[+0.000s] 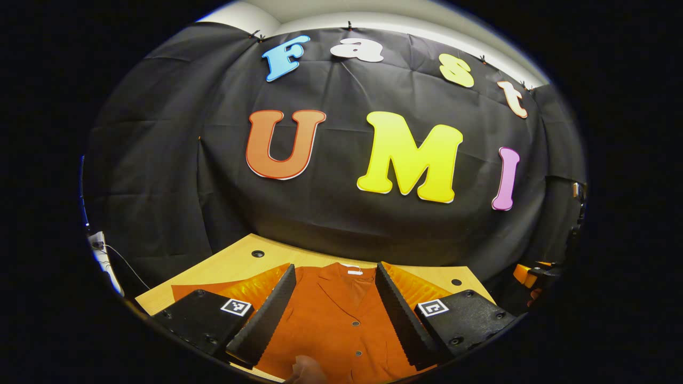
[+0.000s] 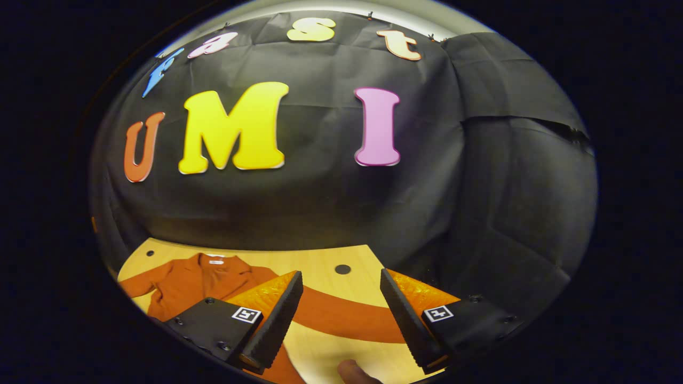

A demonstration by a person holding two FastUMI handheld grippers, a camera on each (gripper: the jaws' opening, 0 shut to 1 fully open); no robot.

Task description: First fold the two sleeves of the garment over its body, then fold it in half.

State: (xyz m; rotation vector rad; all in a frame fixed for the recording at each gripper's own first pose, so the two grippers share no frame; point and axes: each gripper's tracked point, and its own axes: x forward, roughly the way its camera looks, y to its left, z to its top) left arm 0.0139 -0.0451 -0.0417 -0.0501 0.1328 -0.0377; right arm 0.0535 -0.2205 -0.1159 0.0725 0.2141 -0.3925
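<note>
garment: one rust jacket [image 1: 336,320] lying flat on tabletop [image 2: 320,266], two sleeves [image 2: 341,317] sticking out
claws: left claw [image 1: 335,312], right claw [image 2: 341,314], both hovering spread

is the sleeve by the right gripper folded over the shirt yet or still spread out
Spread. In the right gripper view the sleeve lies stretched out across the bare table, away from the shirt body, passing between the open right gripper fingers.

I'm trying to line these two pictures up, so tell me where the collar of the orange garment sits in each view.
Left gripper view: the collar is at bottom centre, between that gripper's two spread fingers.
Right gripper view: the collar is at lower left, beyond and left of that gripper's fingers.
Shared landmark: the round dark hole in the wooden table, beside the garment.
</note>
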